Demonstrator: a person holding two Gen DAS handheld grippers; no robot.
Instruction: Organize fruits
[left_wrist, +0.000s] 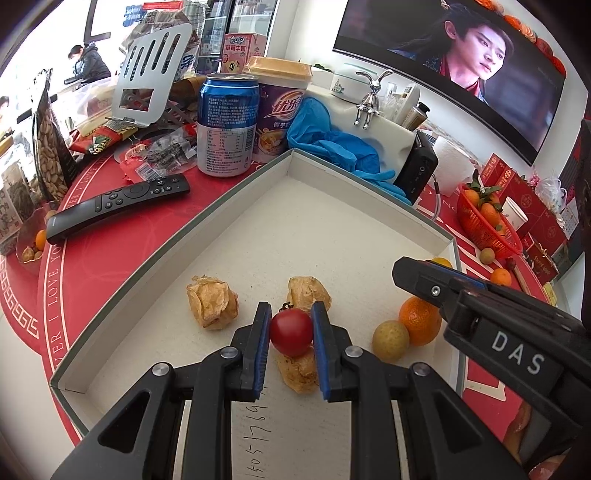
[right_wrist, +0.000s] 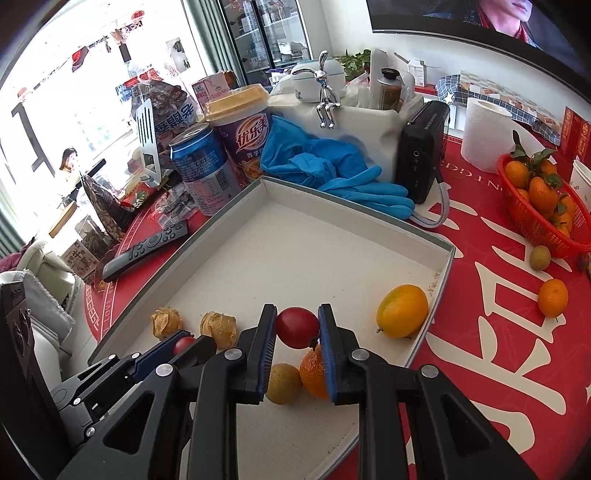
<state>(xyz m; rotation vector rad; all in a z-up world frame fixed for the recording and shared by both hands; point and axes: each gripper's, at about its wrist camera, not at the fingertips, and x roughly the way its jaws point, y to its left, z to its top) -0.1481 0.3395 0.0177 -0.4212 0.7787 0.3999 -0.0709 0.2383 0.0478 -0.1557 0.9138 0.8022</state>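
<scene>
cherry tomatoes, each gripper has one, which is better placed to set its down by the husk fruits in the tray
Left. The left gripper holds its cherry tomato directly over the husk fruits. The right gripper hangs over the orange and yellow fruit, further along the tray.

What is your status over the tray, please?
Left tongs shut on tomato. Right tongs shut on second tomato. Both over tray. Husked fruits below.

In box: 2 cherry tomatoes (left_wrist: 291, 331), 3 physalis (left_wrist: 212, 302), approx. 3 citrus (right_wrist: 402, 311).
</scene>
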